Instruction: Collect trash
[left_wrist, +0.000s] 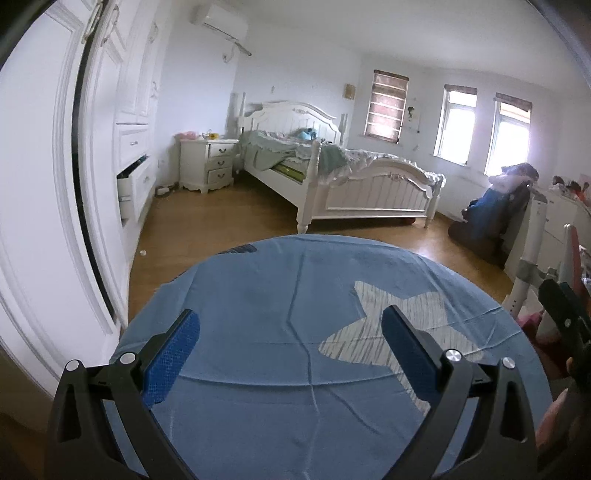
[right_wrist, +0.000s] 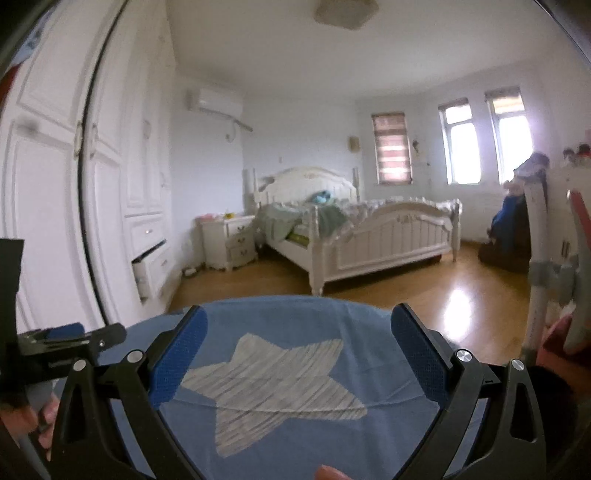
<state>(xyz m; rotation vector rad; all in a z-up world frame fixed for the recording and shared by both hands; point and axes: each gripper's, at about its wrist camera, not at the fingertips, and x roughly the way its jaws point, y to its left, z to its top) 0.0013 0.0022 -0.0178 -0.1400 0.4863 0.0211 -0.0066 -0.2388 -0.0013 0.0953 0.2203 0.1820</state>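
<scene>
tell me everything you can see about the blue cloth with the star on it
The blue cloth looks like thin woven fabric, lightly creased, spread flat over a surface right under both open hand-held grippers. A pale, grey-striped star is printed on it, right of centre in the left view. Neither gripper grips it. Wooden floor lies beyond its far edge.

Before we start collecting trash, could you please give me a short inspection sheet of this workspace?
Surface: blue cloth with a grey star, creased.
Job's things: small white scrap on the wood floor by the wardrobe; no bin seen.
Clutter: open drawer; clothes pile.
Grippers: left gripper and right gripper, jaws open, empty.
Cables: cord under the air conditioner.
Surroundings: unmade bed, nightstand.
</scene>
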